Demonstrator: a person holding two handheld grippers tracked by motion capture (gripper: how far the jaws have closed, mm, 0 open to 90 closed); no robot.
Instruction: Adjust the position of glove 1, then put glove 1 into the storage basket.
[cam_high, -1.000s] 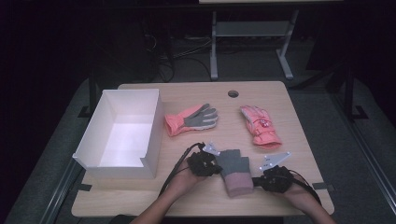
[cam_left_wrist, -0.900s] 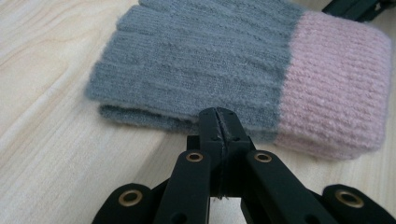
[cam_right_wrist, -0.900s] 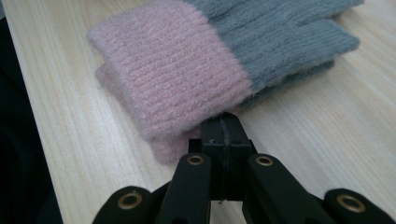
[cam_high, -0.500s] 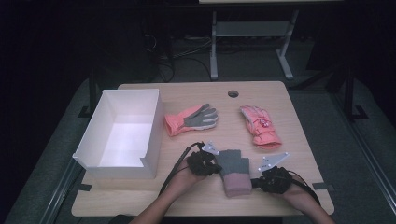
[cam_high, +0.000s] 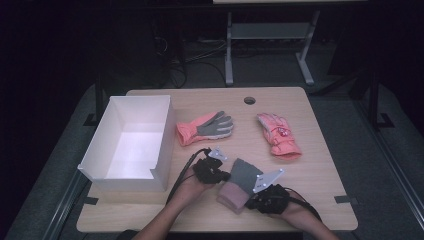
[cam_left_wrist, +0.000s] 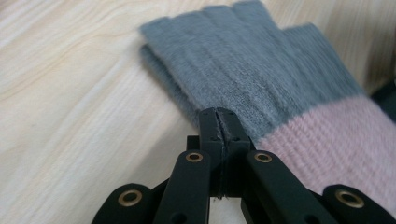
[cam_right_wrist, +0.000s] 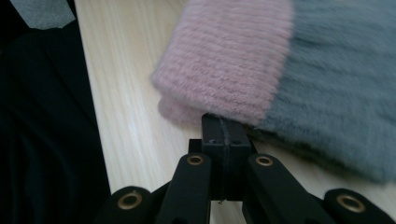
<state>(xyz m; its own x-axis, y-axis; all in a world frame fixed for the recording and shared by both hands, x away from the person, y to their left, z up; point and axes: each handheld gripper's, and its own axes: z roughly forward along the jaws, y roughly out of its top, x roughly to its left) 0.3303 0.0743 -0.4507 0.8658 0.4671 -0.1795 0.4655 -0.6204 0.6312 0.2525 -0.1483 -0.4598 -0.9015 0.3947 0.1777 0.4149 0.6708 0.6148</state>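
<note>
Now the two hand-held grippers are working on a knitted grey-and-pink fingerless glove (cam_high: 239, 184), apparently a stacked pair, which is lying near the front edge of the light wooden table (cam_high: 320, 170), between the person's hands. The left gripper (cam_high: 223, 175) is sitting at the glove's left edge, jaws fully together, and in the left gripper view its tips (cam_left_wrist: 218, 122) are pressing at the glove's side about where grey meets pink (cam_left_wrist: 261, 93); whether fabric is pinched between them is unclear. The right gripper (cam_high: 256, 199) is closed tight as well, its tips (cam_right_wrist: 223, 127) tucking under the pink cuff end (cam_right_wrist: 224, 60). The glove's long axis is running diagonally, grey finger end pointing away from the person, pink cuff toward them and nearest the right hand. The open white cardboard box (cam_high: 100, 150) is standing to the left, so the left gripper is on the box side, and any carry would probably be going leftward across the glove's length.
</note>
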